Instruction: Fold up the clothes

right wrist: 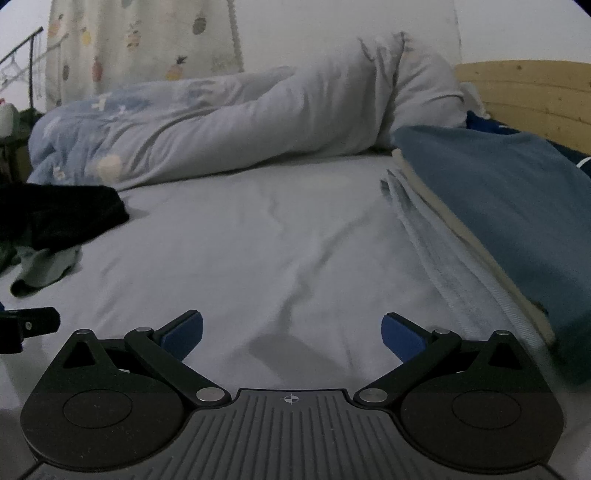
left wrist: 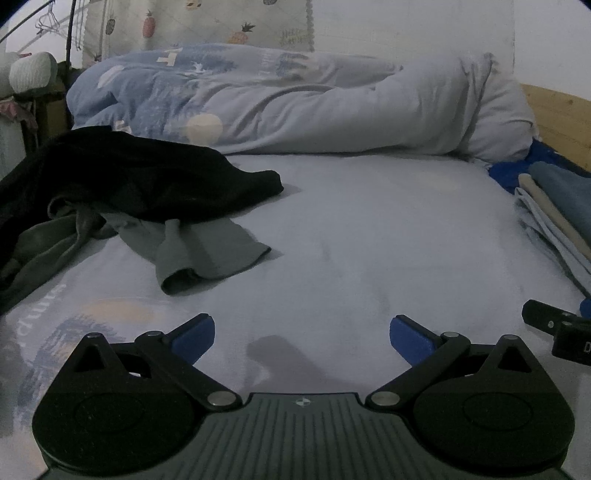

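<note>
A crumpled black garment [left wrist: 140, 177] lies at the left of the bed, partly over a grey-green garment [left wrist: 199, 251] whose sleeve points toward me. Both also show at the left edge of the right wrist view: the black garment [right wrist: 62, 214] and the grey-green garment [right wrist: 44, 273]. A folded stack with a blue garment [right wrist: 509, 192] on top sits at the right; in the left wrist view the stack [left wrist: 554, 218] is at the far right. My left gripper [left wrist: 302, 338] is open above the bare sheet. My right gripper [right wrist: 291, 334] is open too, nothing between its fingers.
A rolled pale blue duvet [left wrist: 295, 107] lies across the far side of the bed. A wooden headboard [right wrist: 524, 99] stands at the back right. The light sheet [right wrist: 258, 240] lies wrinkled between the two clothes heaps. A patterned curtain [left wrist: 199, 26] hangs behind.
</note>
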{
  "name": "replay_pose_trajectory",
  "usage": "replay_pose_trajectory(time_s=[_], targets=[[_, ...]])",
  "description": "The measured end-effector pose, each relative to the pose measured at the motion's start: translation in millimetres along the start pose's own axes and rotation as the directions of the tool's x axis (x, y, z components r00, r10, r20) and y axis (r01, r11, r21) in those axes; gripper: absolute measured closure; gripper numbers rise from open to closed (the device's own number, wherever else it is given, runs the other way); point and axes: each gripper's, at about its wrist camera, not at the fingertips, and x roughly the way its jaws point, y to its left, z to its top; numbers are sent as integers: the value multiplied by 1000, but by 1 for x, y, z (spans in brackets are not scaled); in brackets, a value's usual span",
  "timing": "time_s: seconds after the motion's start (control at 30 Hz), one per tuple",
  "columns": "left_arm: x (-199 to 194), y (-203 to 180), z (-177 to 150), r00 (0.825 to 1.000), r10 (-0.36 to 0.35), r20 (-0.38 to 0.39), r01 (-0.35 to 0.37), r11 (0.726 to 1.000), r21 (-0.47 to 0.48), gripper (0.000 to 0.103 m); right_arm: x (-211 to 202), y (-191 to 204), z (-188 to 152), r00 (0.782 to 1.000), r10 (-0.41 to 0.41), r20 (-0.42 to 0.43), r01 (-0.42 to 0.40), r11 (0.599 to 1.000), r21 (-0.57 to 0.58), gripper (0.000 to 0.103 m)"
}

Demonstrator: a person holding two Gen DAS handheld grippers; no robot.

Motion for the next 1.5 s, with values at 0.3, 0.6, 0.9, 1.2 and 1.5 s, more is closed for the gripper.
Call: replay_pose_trajectory(time_s=[0.3,0.6,0.9,1.2,1.5], targets=[[-5,5,-4,1000,-4,-7,4,1000,17,0,1,4,3,1000,2,-10,-2,1000,-13,0],[-28,42,-4,999,32,15,-31,999,-30,0,-1,19,3,999,54,4,-54,998,-10,0],[-69,118,-13,963,266,46,-267,964,4,11,-5,51,2,992,125,8,-124,990,-63,0],[-92,172,-29,924,379,39,-381,922,70,17,-10,88,0,985,174,5,-173,982,-78,0],[-89,170,-48,941,339,20,-334,914,230,19,-17,121,-9,971,241,-15,-240,963,-124,0]])
